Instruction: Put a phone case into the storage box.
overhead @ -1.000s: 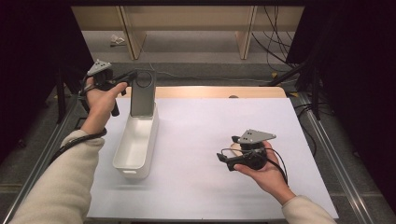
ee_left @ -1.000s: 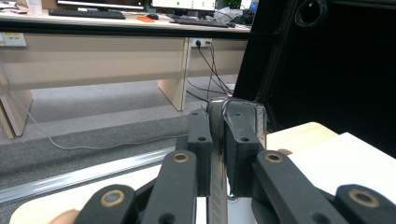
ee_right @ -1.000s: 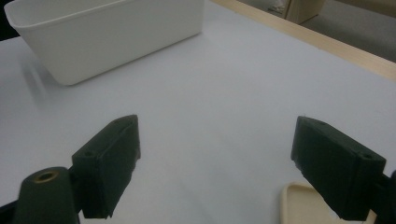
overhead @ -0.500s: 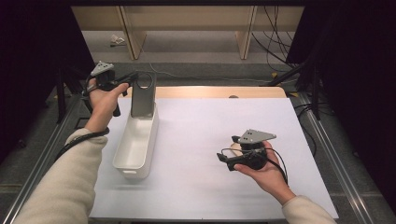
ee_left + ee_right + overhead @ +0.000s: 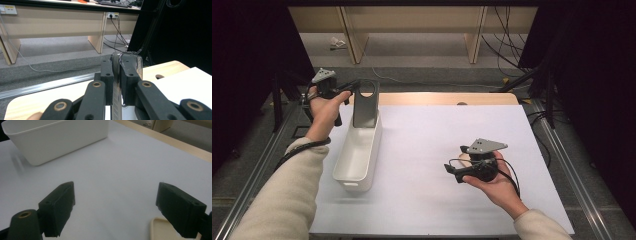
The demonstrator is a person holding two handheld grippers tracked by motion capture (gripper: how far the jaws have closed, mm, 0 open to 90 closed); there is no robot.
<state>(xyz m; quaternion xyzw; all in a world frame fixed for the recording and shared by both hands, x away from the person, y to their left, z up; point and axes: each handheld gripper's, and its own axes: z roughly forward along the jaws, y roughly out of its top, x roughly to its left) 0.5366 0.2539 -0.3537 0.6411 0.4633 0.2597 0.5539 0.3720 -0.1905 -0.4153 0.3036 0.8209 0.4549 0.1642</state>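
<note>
My left gripper (image 5: 354,86) is shut on the top edge of a thin grey plate with a round hole (image 5: 364,105). The plate stands upright at the far end of a long white bin (image 5: 343,165). In the left gripper view the black jaws (image 5: 115,65) pinch the plate's thin edge (image 5: 115,100) between them. My right gripper (image 5: 452,172) rests low over the white table cover at the right, pointing left. Its jaws (image 5: 115,202) stand wide open with nothing between them. The white bin (image 5: 57,137) lies ahead of it, and a small beige flat piece (image 5: 162,230) sits just under its right jaw.
The white cover (image 5: 437,130) spans the table, with a strip of bare wood (image 5: 447,98) along the far edge. Beyond the table are grey floor, wooden bench legs (image 5: 474,40) and cables (image 5: 507,30). Metal rails (image 5: 557,145) run along both sides.
</note>
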